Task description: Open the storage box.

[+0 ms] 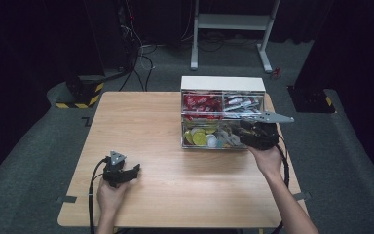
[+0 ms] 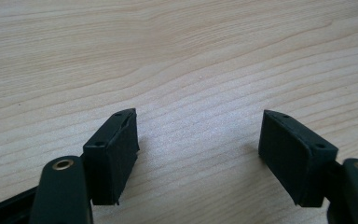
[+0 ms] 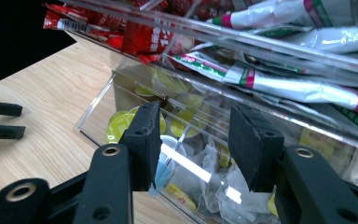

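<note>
High view, left side: the left gripper (image 1: 132, 170) lies low on the bare desk (image 1: 175, 195), well apart from the storage box (image 1: 222, 80).
Left gripper view: its fingers (image 2: 114, 149) are spread wide with nothing but wood grain between them.
High view, right side: the right gripper (image 1: 241, 128) is at the front tray (image 1: 209, 144) of the storage box, at the tray's right half.
Right gripper view, left part: yellow capsules (image 3: 119, 123) fill that end of the tray, behind its clear wall.
Right gripper view, middle: the right gripper's fingers (image 3: 147, 140) stand at a narrow gap. No pad is seen pressing on anything. Paper sachets (image 3: 214, 186) lie in the tray just below and beyond the gap.
Right gripper view, right part: silver stick packs (image 3: 303, 88) lie in the tier above, and red packets (image 3: 140, 37) beside them.
Step in hand: likely reaching into the front tray for one sachet, which has not yet been gripped.
Next move calls for: going down past the clear rim, getting the pads on either side of one sachet, then pinching it without dragging its neighbours.
Risk: the sachets overlap, so two may come up together.
</note>
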`<action>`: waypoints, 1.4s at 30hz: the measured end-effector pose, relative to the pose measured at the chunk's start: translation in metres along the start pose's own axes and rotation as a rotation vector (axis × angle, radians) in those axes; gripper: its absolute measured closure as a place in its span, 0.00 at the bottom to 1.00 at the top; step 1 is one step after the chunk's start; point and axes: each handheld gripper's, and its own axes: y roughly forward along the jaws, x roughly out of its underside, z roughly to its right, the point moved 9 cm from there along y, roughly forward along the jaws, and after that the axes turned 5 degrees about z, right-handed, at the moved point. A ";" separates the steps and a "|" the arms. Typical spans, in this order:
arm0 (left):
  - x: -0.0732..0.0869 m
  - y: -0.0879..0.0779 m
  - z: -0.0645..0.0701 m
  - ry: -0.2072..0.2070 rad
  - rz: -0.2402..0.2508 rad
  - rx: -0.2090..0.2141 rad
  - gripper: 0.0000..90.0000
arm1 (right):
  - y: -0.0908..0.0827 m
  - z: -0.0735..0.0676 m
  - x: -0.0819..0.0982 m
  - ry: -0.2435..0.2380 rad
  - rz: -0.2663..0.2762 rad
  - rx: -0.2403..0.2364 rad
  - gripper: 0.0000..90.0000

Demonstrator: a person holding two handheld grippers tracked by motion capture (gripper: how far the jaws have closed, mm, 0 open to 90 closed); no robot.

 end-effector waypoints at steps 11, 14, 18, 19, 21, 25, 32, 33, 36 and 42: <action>0.000 0.000 0.000 0.000 0.000 0.001 0.32 | -0.004 -0.003 -0.008 0.005 0.015 -0.014 0.62; 0.000 0.000 0.000 0.000 0.000 0.000 0.32 | -0.005 -0.003 -0.013 0.003 0.022 -0.012 0.62; 0.000 0.000 0.000 0.000 0.000 0.001 0.32 | -0.003 0.000 -0.019 0.002 0.022 -0.001 0.63; 0.000 0.000 0.000 0.000 0.000 0.001 0.32 | -0.003 0.001 -0.020 0.002 0.029 -0.005 0.63; 0.000 0.000 0.000 0.000 0.000 0.001 0.32 | -0.003 0.001 -0.021 0.006 0.031 -0.003 0.63; 0.000 0.000 0.000 0.002 -0.001 0.000 0.32 | -0.003 0.000 -0.025 0.003 0.033 0.001 0.63; 0.000 0.000 0.000 0.006 -0.004 -0.003 0.32 | -0.003 0.003 -0.038 0.009 0.050 0.012 0.63; 0.000 0.000 0.000 0.007 -0.005 -0.003 0.32 | -0.004 0.004 -0.040 0.011 0.053 0.014 0.63; 0.001 0.000 0.001 0.011 -0.009 -0.001 0.32 | -0.005 0.005 -0.048 0.019 0.068 0.021 0.63; 0.001 0.000 0.001 0.014 -0.009 0.001 0.32 | -0.007 0.006 -0.059 0.002 0.072 0.043 0.63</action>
